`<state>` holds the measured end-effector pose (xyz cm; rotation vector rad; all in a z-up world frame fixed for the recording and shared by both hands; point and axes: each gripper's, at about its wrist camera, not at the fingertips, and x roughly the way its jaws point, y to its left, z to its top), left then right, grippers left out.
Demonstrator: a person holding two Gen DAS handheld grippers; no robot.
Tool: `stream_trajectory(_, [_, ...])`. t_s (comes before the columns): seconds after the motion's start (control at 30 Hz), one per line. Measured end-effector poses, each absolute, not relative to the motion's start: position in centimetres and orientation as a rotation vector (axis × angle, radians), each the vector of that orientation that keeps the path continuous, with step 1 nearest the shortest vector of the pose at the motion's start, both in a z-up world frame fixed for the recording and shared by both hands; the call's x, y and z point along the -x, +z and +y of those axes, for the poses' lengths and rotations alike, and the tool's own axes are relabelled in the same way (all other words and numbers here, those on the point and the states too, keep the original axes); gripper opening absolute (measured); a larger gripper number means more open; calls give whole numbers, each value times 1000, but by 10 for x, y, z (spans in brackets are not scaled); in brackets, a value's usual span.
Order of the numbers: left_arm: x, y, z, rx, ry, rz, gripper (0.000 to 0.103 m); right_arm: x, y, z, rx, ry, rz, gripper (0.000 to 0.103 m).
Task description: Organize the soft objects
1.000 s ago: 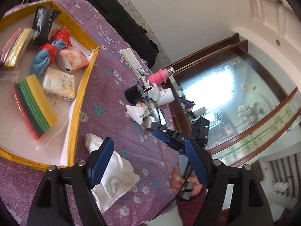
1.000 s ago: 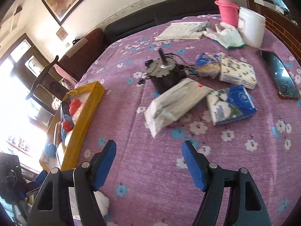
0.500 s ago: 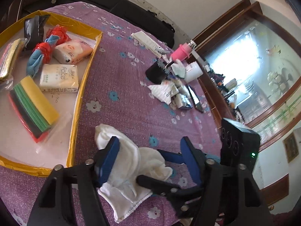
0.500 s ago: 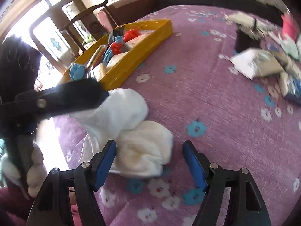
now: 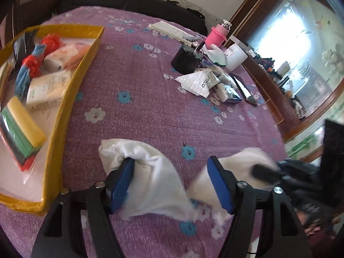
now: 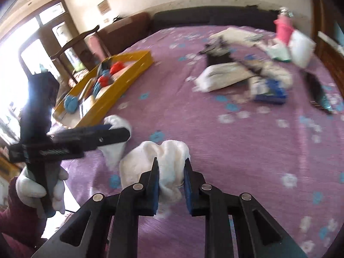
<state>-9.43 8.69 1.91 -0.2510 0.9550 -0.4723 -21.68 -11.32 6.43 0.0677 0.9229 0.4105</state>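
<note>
A white cloth [image 5: 150, 172] lies crumpled on the purple flowered tablecloth near the front edge. My left gripper [image 5: 172, 182] is open, its jaws wide around the cloth's left part, one pad pressed into it. My right gripper [image 6: 171, 177] is shut on the cloth's [image 6: 169, 159] right bunch; it shows blurred in the left wrist view [image 5: 264, 174]. The left gripper [image 6: 111, 132] also shows in the right wrist view, over the cloth's far end.
A yellow tray [image 5: 73, 94] at the left holds tissue packs, sponges and a red-blue rope toy. At the far right stand a black motor [image 5: 186, 60], a white pouch [image 5: 197, 80], tissue packs, a pink bottle [image 5: 216, 37], a white jar and a phone.
The right gripper has closed on the right bunch of the cloth. The left gripper has moved lower over the cloth's left part and stays open.
</note>
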Motion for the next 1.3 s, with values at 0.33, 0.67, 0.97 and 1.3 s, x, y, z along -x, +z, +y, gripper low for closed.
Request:
stream_trajectory(0.33, [102, 31, 96, 236, -439, 883, 2, 226, 80, -113, -70, 402, 874, 21])
stream_trajectory(0.67, [143, 100, 229, 405, -282, 670, 2, 216, 113, -80, -50, 472, 801, 21])
stream_trajectory(0.97, [118, 59, 278, 394, -115, 780, 9, 180, 131, -17, -5, 554, 782, 21])
stream_trajectory(1.3, [129, 64, 292, 386, -68, 700, 68, 93, 147, 57, 28, 520, 787, 21])
